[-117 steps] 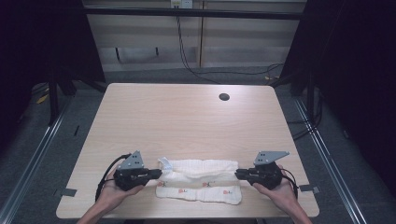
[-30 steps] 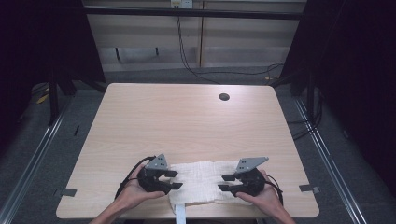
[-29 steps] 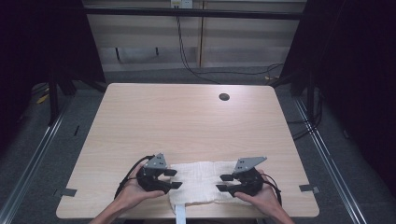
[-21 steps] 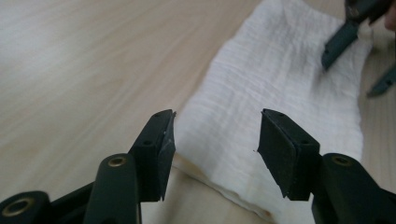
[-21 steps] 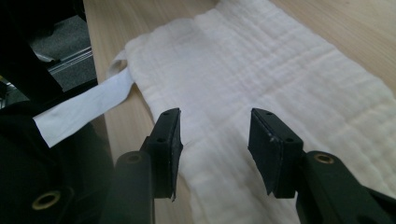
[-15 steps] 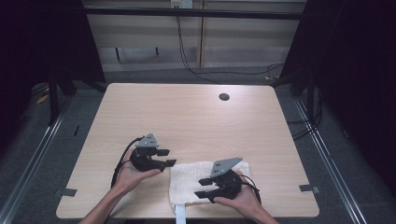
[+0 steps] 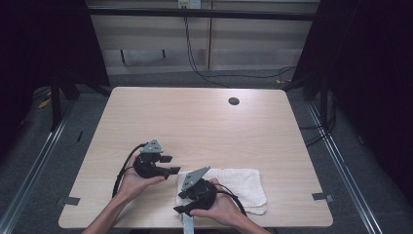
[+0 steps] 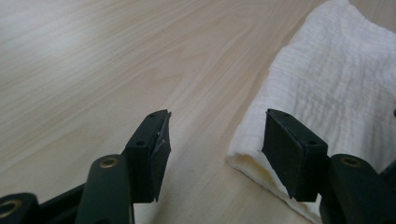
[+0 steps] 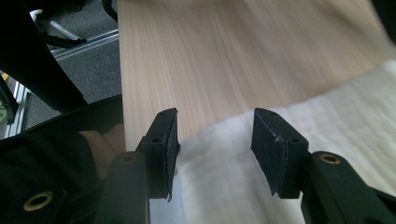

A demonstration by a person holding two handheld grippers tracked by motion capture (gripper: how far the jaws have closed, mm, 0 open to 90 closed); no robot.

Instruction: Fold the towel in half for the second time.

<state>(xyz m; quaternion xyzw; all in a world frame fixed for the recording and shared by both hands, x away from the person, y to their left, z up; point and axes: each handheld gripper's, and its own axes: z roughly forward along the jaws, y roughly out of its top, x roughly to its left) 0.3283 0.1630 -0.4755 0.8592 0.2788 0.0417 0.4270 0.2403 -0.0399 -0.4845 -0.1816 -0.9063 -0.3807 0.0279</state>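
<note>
— Where is the cloth, and which way does it run?

— The white, waffle-textured folded towel (image 7: 233, 185) lies flat on the light wooden table (image 7: 204, 126), near the front edge and a little right of centre. Its long axis runs left to right across the table, parallel to that near edge. The right end looks slightly rounded and shows a second layer peeking out beneath. A narrow pale strip (image 7: 188, 225) hangs over the table's front edge below the towel's left end; I cannot tell what it is.

— And the grippers?

— The black left gripper (image 7: 168, 165) is held above bare wood just beside the towel's left end, pointing right towards it. In the left gripper view its jaws stand apart with nothing between them, and the towel's folded corner (image 8: 322, 93) sits just ahead of the one on the right side of that view. The black right gripper (image 7: 181, 203) sits over the towel's left front corner, pointing left and towards the person. Its jaws are also spread wide, empty, hovering over the towel's edge (image 9: 243, 154) with wood beyond.

— Any writing or labels?

— None I can read. The table has a small dark round hole (image 7: 234, 101) near its far edge.
</note>
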